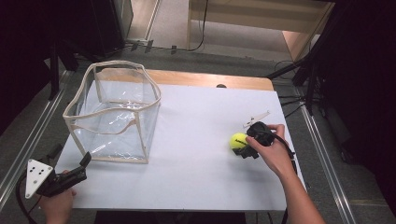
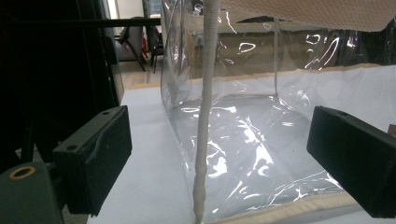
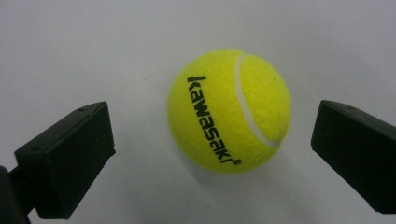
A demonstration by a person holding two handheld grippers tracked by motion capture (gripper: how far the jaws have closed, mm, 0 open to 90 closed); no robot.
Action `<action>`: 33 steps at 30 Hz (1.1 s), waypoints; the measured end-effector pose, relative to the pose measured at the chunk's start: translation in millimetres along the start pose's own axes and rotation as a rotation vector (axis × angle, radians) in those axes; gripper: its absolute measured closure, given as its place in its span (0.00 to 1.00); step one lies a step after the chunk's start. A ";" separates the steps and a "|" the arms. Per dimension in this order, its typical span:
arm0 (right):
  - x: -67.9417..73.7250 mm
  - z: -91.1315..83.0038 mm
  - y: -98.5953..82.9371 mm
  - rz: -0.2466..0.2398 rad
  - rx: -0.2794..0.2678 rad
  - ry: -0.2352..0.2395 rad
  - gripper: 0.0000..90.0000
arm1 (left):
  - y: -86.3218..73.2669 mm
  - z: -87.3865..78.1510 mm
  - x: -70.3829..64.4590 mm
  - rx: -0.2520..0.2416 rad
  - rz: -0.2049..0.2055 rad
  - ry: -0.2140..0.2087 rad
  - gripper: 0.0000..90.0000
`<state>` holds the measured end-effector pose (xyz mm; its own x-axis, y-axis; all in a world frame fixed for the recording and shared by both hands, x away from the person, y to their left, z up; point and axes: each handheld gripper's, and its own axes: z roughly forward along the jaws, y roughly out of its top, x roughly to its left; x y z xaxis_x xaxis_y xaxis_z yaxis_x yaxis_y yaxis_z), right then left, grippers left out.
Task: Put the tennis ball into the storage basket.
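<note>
A yellow tennis ball [image 1: 238, 140] [image 3: 229, 110] printed with black lettering rests on the white table [image 1: 201, 140] at the right. My right gripper [image 1: 247, 147] [image 3: 215, 154] is open just beside it, one jaw on each side of the ball with a gap at both. A clear plastic bin with a beige fabric rim [image 1: 113, 112] [image 2: 243, 140] stands at the left of the table. My left gripper [image 1: 81, 165] [image 2: 219, 158] is open at the table's front left corner, facing the bin's near corner seam [image 2: 205, 116] with nothing between its jaws.
The table's wooden back edge [image 1: 210, 79] shows beyond the white sheet. Metal rails [image 1: 28, 140] run along both sides on the floor, and dark stands and cables [image 1: 303, 79] crowd the back right. Open white surface lies between the bin and the ball.
</note>
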<state>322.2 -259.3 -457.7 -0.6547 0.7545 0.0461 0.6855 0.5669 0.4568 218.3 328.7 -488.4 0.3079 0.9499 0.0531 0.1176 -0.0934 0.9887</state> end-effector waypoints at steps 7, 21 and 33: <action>-0.9 8.5 5.9 0.012 0.049 -0.028 0.00 | -0.1 0.2 0.5 -0.005 -0.004 -0.002 0.08; -2.1 22.8 13.2 0.020 0.081 -0.053 0.10 | -0.2 0.2 0.8 -0.008 -0.012 -0.002 0.08; -1.8 24.7 13.8 0.033 0.097 -0.089 0.26 | -0.2 0.3 0.7 -0.009 -0.010 -0.003 0.08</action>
<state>340.7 -244.6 -473.5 -0.6034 0.7972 -0.0216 0.7365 0.5674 0.3684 218.7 329.2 -488.6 0.3100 0.9498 0.0428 0.1119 -0.0812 0.9904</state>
